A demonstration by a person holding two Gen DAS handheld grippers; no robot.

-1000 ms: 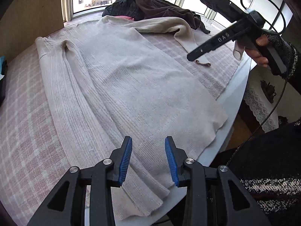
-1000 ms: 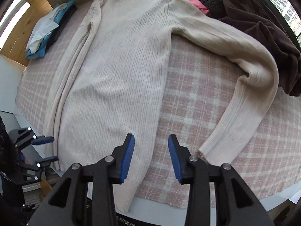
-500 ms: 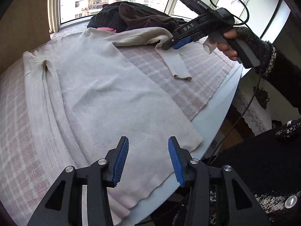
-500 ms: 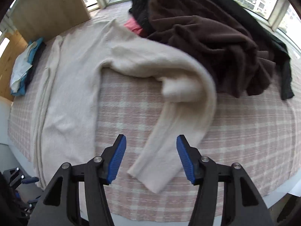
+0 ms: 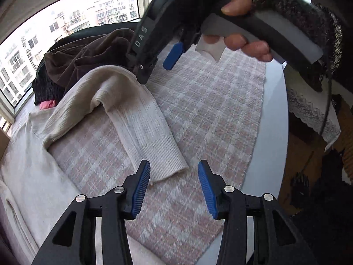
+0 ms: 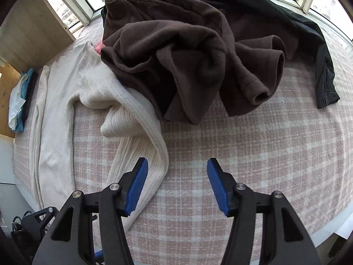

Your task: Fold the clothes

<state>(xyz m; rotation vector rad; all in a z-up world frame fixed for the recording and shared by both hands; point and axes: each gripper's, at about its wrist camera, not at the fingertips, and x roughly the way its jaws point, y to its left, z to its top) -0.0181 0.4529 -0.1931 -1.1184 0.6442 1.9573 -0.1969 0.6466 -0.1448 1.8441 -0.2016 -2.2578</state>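
1. Both pairs of jaws stand wide apart and hold nothing: your left gripper [image 5: 174, 187] hangs over the checked cloth [image 5: 209, 110], and your right gripper [image 6: 176, 185] does the same a little farther up the bench [image 5: 273, 114].
2. Just off your left jaws, at 11 o'clock, lies the ribbed cuff [image 5: 163, 165] of the cream sweater [image 5: 26, 165]; its edge sits beside the left blue pad, apart from it.
3. From your right wrist camera, the same sleeve [image 6: 141, 145] runs under the left pad from 10 o'clock, bent at the elbow into a raised fold.
4. Your hand [image 5: 245, 28] holding the right gripper shows at 1 o'clock in the left view, above the sleeve's bend.
5. The sweater's body lies flat at 9 o'clock in both views.
6. A brown garment [image 6: 187, 50] is heaped at 12 o'clock, overlapping the sweater's shoulder, with a black garment [image 6: 320, 50] behind it.
7. A folded stack [image 6: 19, 101] lies at 9 o'clock, far left.
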